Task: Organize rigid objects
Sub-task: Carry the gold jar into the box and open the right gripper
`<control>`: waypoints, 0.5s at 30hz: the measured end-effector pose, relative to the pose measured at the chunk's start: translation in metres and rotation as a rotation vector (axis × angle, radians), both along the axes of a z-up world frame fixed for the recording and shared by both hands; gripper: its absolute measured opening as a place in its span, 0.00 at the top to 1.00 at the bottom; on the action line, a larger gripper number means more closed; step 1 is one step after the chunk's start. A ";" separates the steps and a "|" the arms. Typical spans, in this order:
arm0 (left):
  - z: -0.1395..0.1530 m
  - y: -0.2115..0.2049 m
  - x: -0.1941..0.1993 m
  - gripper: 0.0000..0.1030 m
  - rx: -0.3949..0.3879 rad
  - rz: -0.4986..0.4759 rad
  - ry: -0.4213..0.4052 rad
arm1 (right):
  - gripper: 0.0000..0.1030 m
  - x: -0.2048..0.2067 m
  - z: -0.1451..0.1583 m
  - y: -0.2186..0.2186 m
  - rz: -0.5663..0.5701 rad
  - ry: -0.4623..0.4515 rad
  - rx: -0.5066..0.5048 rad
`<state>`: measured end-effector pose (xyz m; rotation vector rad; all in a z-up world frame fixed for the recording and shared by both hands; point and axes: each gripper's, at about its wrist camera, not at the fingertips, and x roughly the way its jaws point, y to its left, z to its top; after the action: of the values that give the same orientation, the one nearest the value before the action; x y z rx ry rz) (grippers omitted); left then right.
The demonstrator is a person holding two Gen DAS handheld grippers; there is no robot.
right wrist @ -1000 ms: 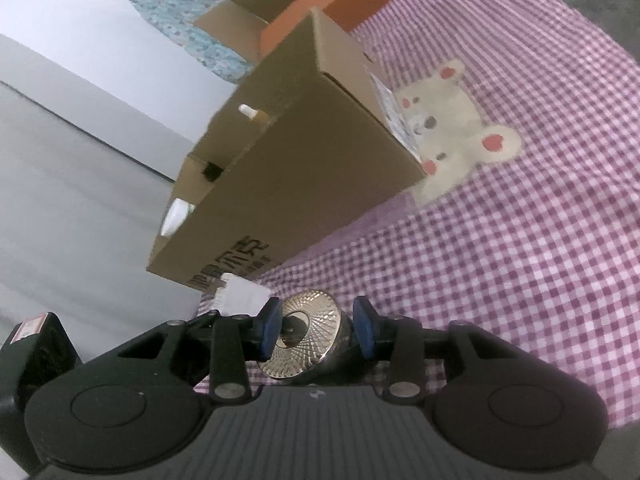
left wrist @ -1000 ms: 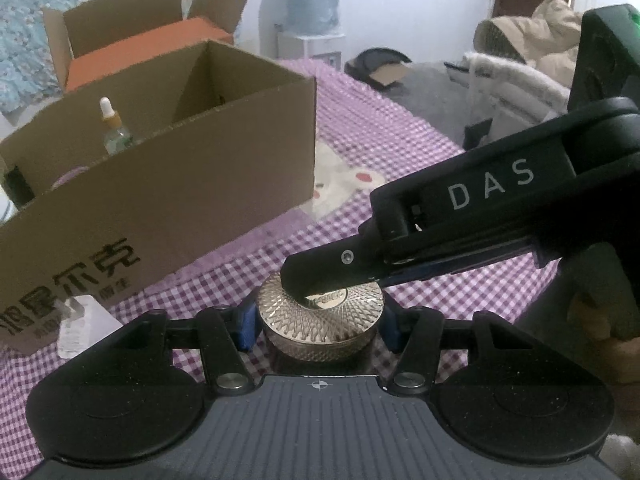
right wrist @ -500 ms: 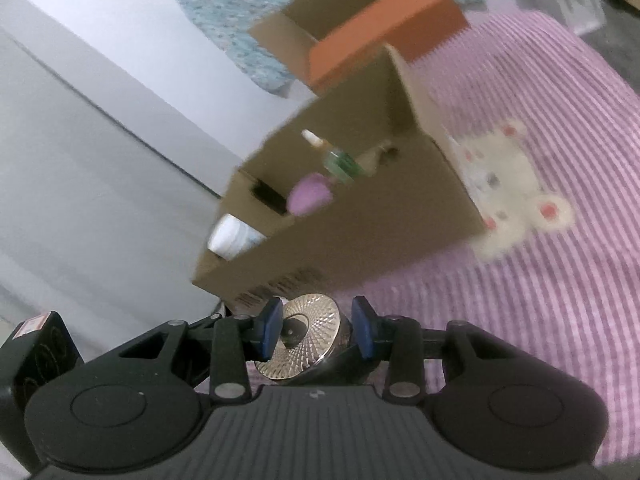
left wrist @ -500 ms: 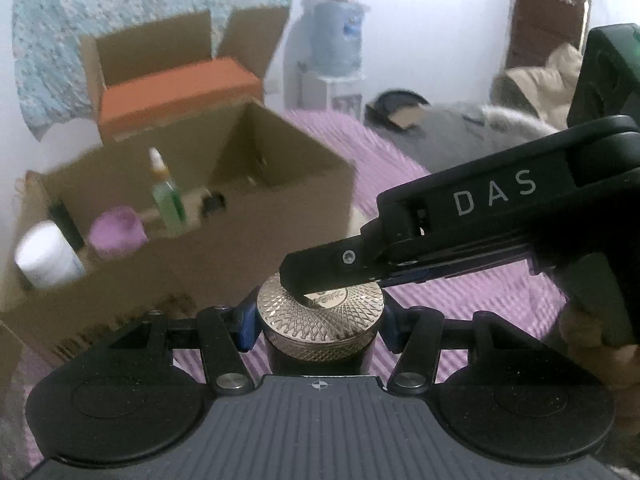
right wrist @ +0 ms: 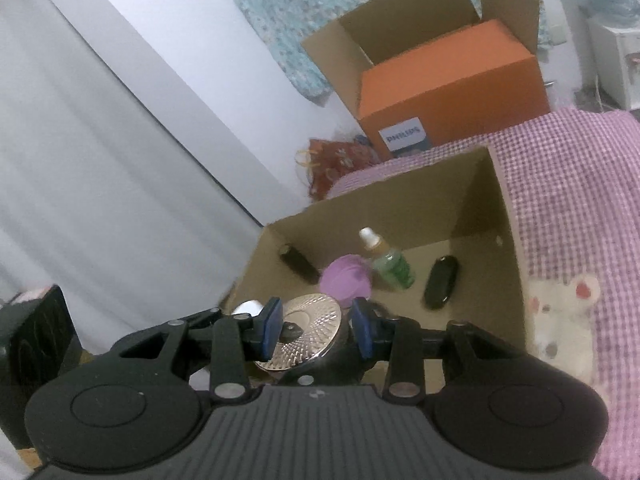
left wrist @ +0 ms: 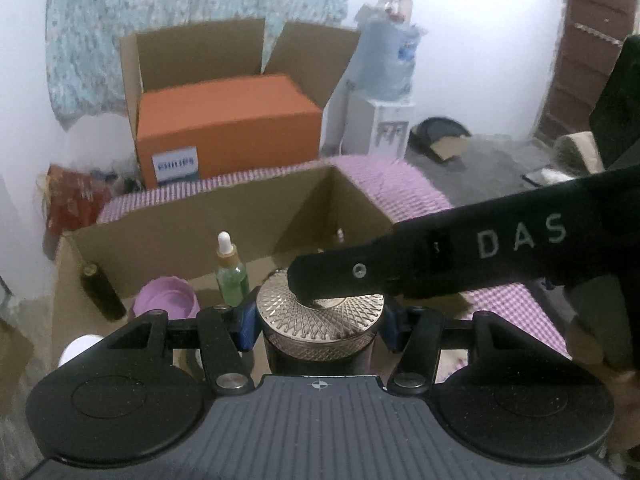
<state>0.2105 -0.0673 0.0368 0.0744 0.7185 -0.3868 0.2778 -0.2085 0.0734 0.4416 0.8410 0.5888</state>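
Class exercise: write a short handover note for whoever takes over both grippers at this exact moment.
Left gripper: shut on the dark jar, gripping its sides.
Right gripper: shut on the jar's patterned metallic lid, reaching in from the right.
Jar is held over the near edge of the open cardboard box.
Done: dropper bottle, purple bowl, dark bottle and a black oblong item are already inside.
Left: lower the jar into free floor space, release both.

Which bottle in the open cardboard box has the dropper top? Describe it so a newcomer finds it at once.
Start at the open cardboard box on the pink checked bedspread. Mid-floor, beside the purple jar, stands the dropper bottle. It alone is clear green with a white bulb; the other bottles are dark.
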 end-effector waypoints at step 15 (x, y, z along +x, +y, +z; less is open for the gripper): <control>-0.063 -0.002 0.056 0.44 -0.008 0.073 0.269 | 0.61 0.066 -0.056 0.017 0.088 0.158 -0.211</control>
<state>0.2661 -0.0692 -0.0259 -0.0120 0.9822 -0.3326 0.3439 -0.1912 0.0174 0.2611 1.0661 0.5445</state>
